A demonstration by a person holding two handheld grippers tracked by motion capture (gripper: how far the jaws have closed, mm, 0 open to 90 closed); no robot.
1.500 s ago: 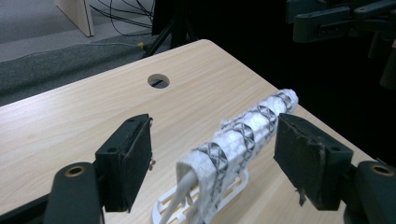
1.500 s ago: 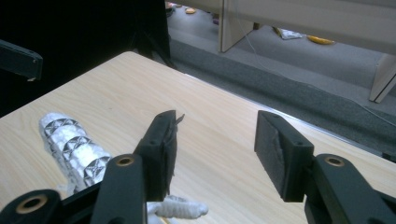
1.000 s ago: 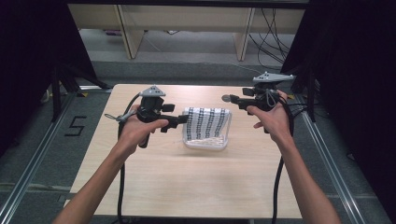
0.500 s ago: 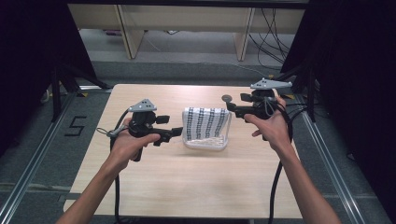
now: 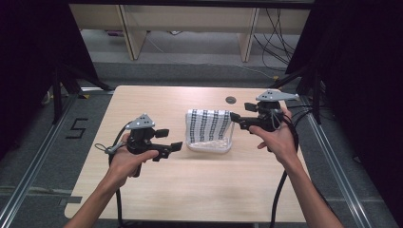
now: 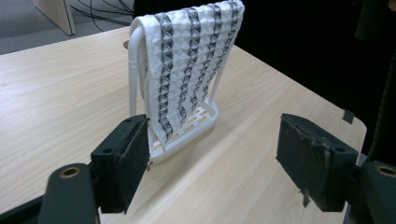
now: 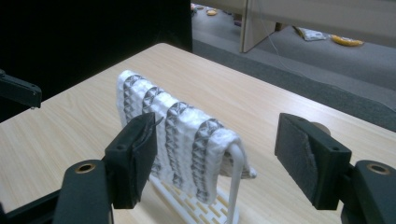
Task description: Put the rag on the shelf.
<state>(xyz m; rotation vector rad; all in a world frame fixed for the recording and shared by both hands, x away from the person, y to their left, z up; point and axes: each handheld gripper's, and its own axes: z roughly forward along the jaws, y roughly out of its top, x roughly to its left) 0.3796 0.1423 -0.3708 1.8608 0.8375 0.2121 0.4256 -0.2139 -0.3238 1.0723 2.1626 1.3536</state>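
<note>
White towel with dark zigzag stripes (image 5: pixel 209 126): it hangs over the top bar of a small white plastic rack (image 5: pixel 209 145) and sits centre frame in the high view, slightly right of the middle of the light wooden table (image 5: pixel 199 185). The left gripper (image 5: pixel 173 147) is at lower left of the rack, apart from it, jaws spread wide with nothing between them; in the left gripper view the rack base (image 6: pixel 187 130) lies just beyond the left jaw. The right gripper (image 5: pixel 234 117) is at the towel's upper right corner. Its jaws have just been opening and stand wide; in the right gripper view the towel end (image 7: pixel 187 135) lies between them, pads clear of it.
</note>
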